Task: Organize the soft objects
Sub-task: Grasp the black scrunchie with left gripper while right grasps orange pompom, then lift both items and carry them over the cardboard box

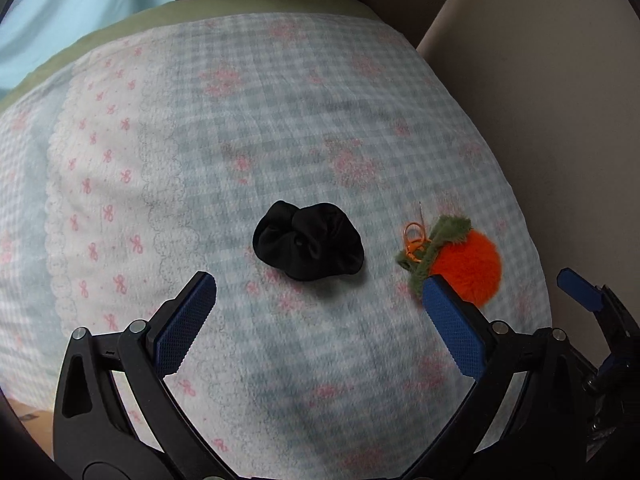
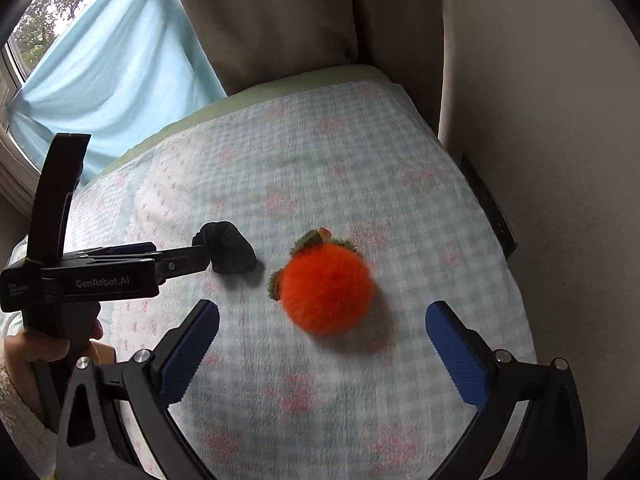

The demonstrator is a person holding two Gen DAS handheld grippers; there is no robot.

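A black scrunchie (image 1: pixel 308 246) lies on the checked blanket (image 1: pixel 280 120), just ahead of my left gripper (image 1: pixel 320 300), which is open and empty. An orange fluffy pom-pom with green leaves and an orange ring (image 1: pixel 464 262) lies to its right, partly behind my left gripper's right finger. In the right wrist view the pom-pom (image 2: pixel 326 290) lies just ahead of my right gripper (image 2: pixel 322 322), which is open and empty. The scrunchie (image 2: pixel 230 252) lies to its left, at the tip of the left gripper seen from the side.
The blanket (image 2: pixel 360 160) covers a green cushion (image 2: pixel 304 80) on a beige sofa with a backrest (image 2: pixel 280 20) and a right armrest (image 2: pixel 540 120). A light blue curtain (image 2: pixel 120 80) hangs at the far left by a window.
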